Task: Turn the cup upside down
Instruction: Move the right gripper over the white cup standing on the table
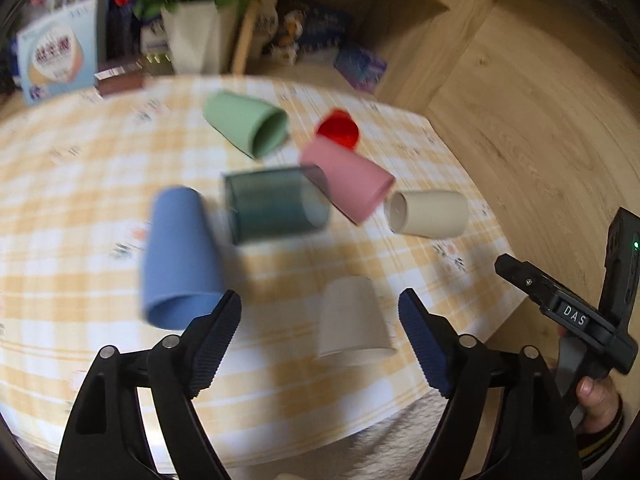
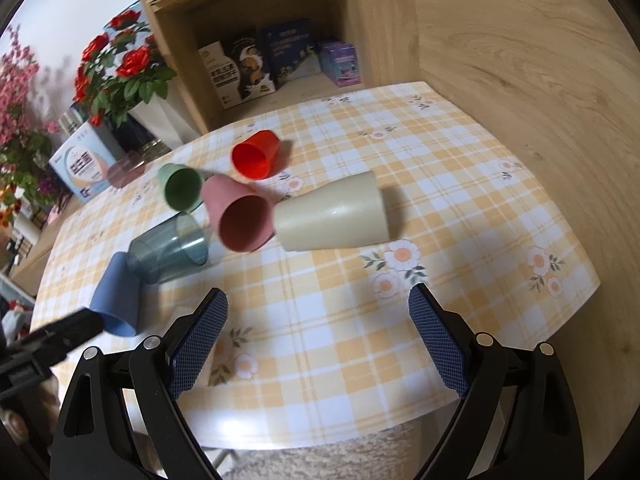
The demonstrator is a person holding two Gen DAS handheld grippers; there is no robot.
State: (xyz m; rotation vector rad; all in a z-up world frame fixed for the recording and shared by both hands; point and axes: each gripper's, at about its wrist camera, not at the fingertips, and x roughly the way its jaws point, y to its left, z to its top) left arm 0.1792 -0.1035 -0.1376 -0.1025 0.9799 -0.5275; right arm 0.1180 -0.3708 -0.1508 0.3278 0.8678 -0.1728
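Note:
Several cups are on a yellow checked tablecloth [image 1: 80, 184]. A white cup [image 1: 352, 320] stands upside down near the front edge, between my left gripper's [image 1: 320, 316] open fingers but a little beyond them. A blue cup [image 1: 180, 256] also stands upside down at the left; it shows in the right wrist view [image 2: 116, 300]. Lying on their sides are a green cup [image 1: 248, 124], a red cup [image 1: 339, 129], a pink cup [image 1: 348, 178], a clear teal cup [image 1: 276, 204] and a cream cup [image 1: 430, 213]. My right gripper [image 2: 318, 316] is open and empty above the table's front, short of the cream cup [image 2: 332, 212].
A wooden shelf [image 2: 280, 20] with boxes stands behind the table. A white vase with red flowers [image 1: 196, 12] and a blue box [image 1: 56, 60] are at the back left. A wooden wall [image 2: 520, 60] bounds the right side. Carpet lies below the front edge.

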